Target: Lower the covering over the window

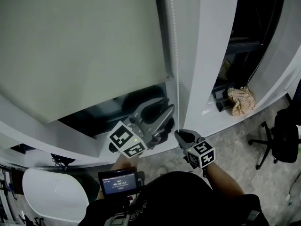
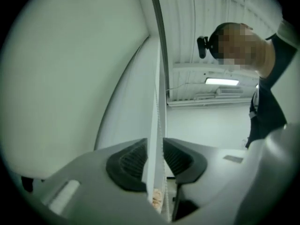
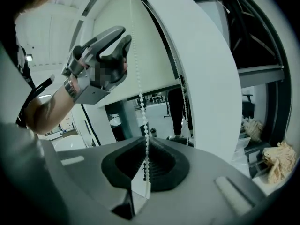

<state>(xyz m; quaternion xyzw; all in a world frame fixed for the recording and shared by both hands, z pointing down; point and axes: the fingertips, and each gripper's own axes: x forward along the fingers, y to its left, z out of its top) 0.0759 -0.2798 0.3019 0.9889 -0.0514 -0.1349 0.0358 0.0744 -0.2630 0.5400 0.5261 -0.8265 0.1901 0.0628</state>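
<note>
The pale fabric roller blind (image 1: 80, 46) covers most of the dark window glass (image 1: 124, 106), with a strip left bare beneath. Our left claw (image 2: 155, 161) stands wide around the white bead chain (image 3: 138, 78), likely for a fresh, higher hold. Our right claw (image 3: 145, 162) pinches it lower to hold tension.

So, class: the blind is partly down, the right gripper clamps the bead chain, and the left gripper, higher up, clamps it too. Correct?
Not quite: the left gripper is open, the bead chain passing loose between its pads, as the left gripper view shows. The right gripper does clamp it, and the blind is partly down.
</note>
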